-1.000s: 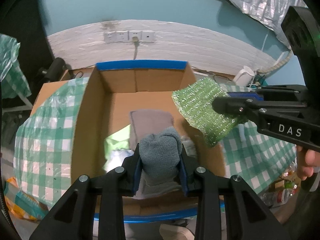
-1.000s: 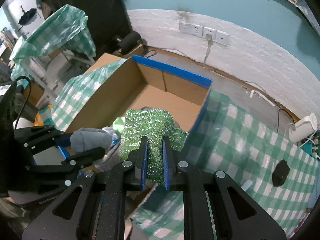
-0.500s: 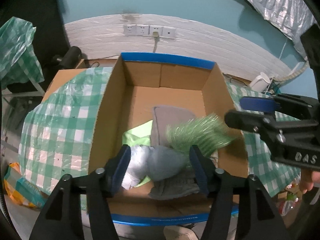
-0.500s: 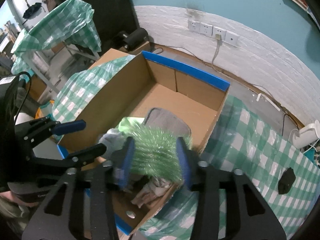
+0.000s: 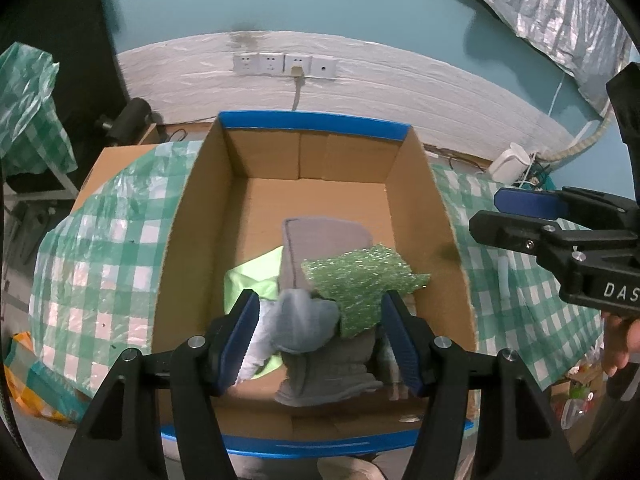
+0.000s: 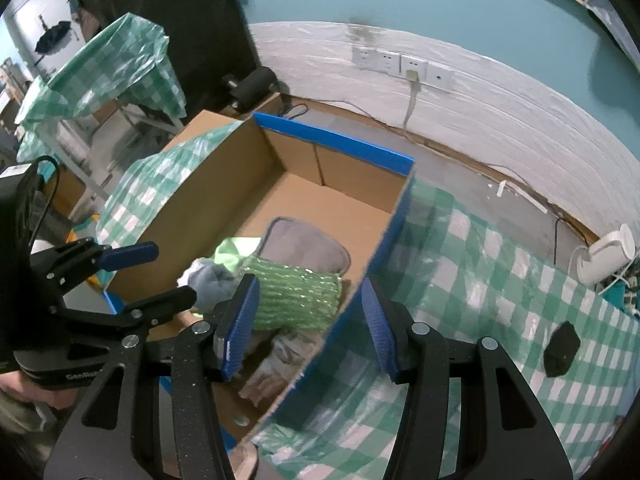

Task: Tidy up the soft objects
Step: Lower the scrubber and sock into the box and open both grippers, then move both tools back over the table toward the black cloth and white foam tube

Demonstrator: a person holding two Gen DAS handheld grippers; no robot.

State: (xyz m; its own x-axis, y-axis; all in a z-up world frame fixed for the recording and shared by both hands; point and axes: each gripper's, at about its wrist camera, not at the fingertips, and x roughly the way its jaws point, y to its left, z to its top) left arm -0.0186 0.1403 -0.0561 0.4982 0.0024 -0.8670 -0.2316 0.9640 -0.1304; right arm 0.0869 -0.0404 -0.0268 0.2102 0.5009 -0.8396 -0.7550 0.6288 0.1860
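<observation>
Two grippers, one box, several soft items. We list the tablecloth [image 6: 480, 264], green check, under everything. Box [image 5: 432, 216], cardboard with blue-taped rim, sits on it. Inside we count: grey pad [image 5: 324, 240] flat on the floor; lime cloth [image 5: 248, 276] beside it; green sponge cloth [image 5: 360, 284] lying over the pad's near end; grey sock [image 5: 304, 320] touching the sponge cloth. Left gripper [image 5: 320, 340], fingers spread wide, holds nothing, above the sock. Right gripper [image 6: 308, 320], likewise spread and empty, straddles the box's right wall.
</observation>
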